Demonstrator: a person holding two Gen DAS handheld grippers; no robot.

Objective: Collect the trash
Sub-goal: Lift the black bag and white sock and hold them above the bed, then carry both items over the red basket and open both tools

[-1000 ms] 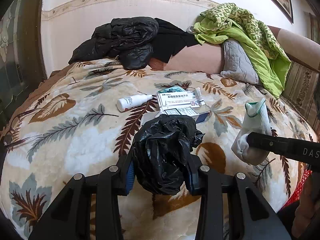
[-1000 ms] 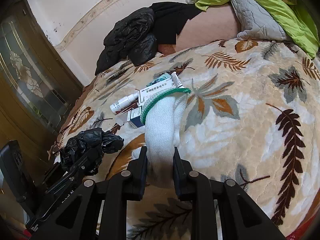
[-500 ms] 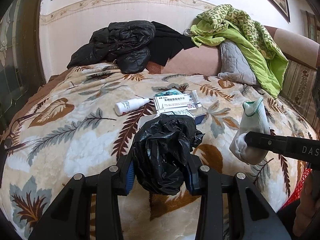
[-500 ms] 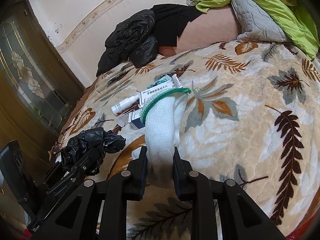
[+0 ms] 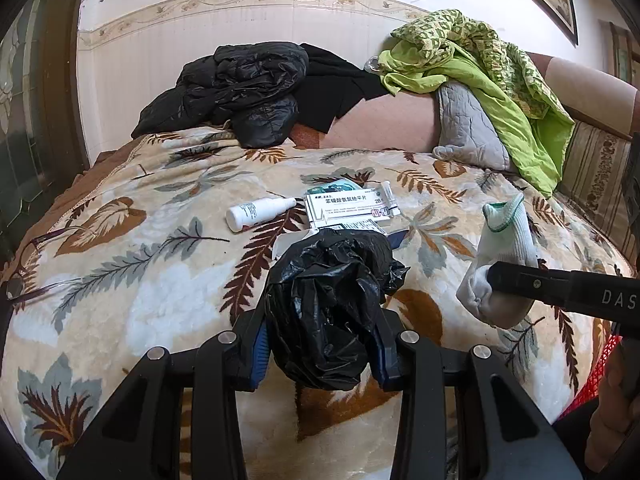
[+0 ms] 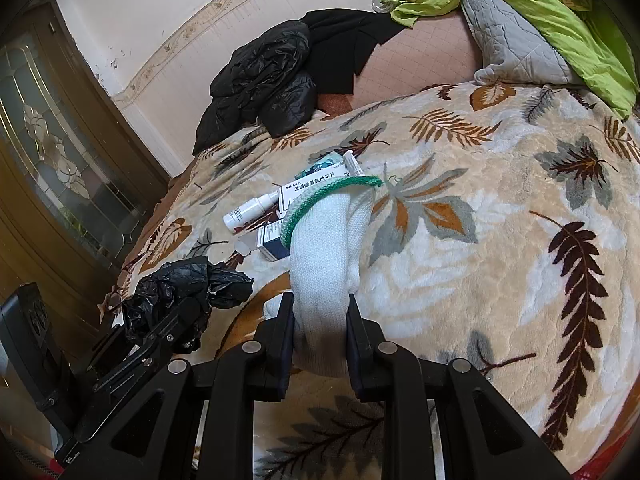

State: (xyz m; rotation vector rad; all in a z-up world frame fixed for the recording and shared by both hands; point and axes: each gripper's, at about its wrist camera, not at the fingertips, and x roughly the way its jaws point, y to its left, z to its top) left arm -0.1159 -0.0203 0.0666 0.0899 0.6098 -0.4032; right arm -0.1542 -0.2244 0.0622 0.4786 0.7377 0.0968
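A: Starting far left: anything different from a second ago?

B: Nothing has moved. The left gripper (image 5: 320,344) stays clamped on the crumpled black bin bag (image 5: 328,304), held just above the leaf-print blanket (image 5: 120,280), and the bag is still bunched shut.

A: And the middle of the bed?

B: The trash lies untouched: white spray bottle (image 5: 260,213), medicine box (image 5: 348,205) to its right, a blue carton (image 6: 274,238) nearer us.

A: Over on the right?

B: The right gripper (image 6: 320,336) keeps pinching the white sock with the green cuff (image 6: 324,264), cuff pointing away from us. I'd say it's a pause: until that bag is opened, nothing gets collected.
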